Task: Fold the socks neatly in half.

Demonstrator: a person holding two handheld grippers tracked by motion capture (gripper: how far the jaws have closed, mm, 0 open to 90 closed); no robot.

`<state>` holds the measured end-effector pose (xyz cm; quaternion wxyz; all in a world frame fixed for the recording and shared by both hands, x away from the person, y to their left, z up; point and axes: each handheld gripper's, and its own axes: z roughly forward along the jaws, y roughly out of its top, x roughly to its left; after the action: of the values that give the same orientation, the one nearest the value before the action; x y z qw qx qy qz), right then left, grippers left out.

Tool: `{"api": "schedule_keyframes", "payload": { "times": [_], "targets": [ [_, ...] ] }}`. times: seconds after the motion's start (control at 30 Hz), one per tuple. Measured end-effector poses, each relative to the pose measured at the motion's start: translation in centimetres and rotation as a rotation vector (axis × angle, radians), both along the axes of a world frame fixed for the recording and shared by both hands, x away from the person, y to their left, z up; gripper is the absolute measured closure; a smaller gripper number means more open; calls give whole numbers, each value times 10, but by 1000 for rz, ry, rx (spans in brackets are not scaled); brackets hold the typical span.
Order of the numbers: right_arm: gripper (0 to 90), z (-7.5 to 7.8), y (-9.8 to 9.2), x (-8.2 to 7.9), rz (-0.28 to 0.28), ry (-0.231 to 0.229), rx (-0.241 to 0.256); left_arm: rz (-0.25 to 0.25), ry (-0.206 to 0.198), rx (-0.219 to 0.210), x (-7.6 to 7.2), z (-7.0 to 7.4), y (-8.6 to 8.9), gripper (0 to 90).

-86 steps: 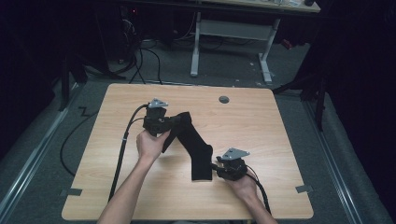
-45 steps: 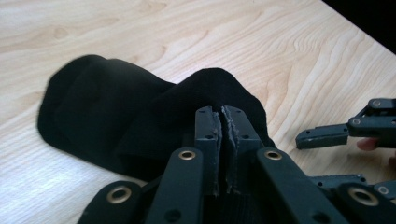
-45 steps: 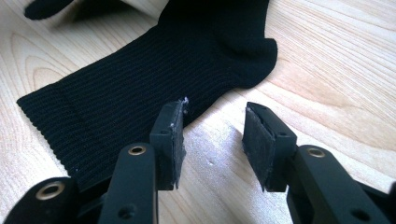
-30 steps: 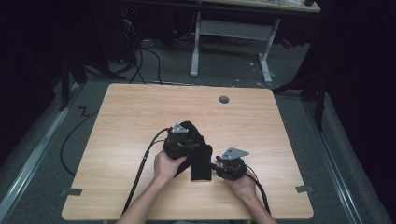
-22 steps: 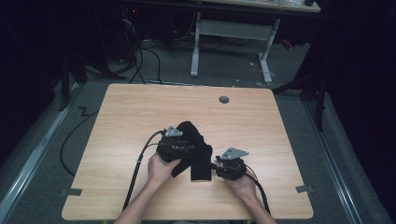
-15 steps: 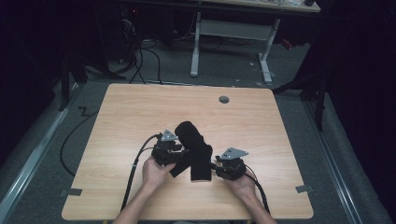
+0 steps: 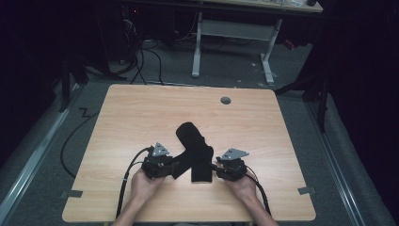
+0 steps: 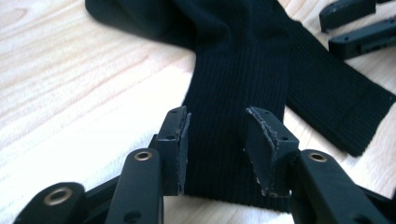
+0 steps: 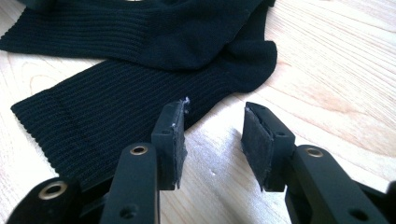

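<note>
A black ribbed sock (image 7: 193, 146) lies on the wooden table (image 7: 141, 113), bent into a V. Its rounded end points to the far side, and both legs run toward the near edge. My left gripper (image 7: 173, 166) is open at the end of the left leg. In the left gripper view the sock (image 8: 233, 60) runs flat between the open left gripper (image 8: 217, 116) jaws. My right gripper (image 7: 215, 167) is open beside the other leg's cuff. In the right gripper view the open right gripper (image 9: 215, 112) has bare table between its jaws, with the cuff (image 9: 102, 102) by the left one.
A round grommet hole (image 7: 226, 100) sits near the table's far edge. Tape marks (image 7: 71, 193) lie at the near corners. The left gripper's cable (image 7: 129, 172) loops over the table. A desk frame (image 7: 235, 33) and floor cables stand beyond. The right gripper's jaws (image 8: 355, 28) show in the left gripper view.
My left gripper brought one sock end from the far left toward the near edge, folding the sock over, then shifted left. The right gripper has stayed put.
</note>
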<state>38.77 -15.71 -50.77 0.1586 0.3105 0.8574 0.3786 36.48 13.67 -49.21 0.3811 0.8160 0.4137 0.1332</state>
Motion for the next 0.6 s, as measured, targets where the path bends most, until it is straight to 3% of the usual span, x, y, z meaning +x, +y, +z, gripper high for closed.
{"api": "schedule_keyframes", "payload": {
  "times": [0.37,0.5,0.6],
  "targets": [
    [594,1,9,4,4,2,-8,14,-10,33,1,-7,-4,637],
    [594,1,12,6,8,3,-13,26,-6,31,4,-7,-3,698],
    [594,1,14,8,8,6,-8,41,-6,34,5,-7,-2,792]
  ]
}}
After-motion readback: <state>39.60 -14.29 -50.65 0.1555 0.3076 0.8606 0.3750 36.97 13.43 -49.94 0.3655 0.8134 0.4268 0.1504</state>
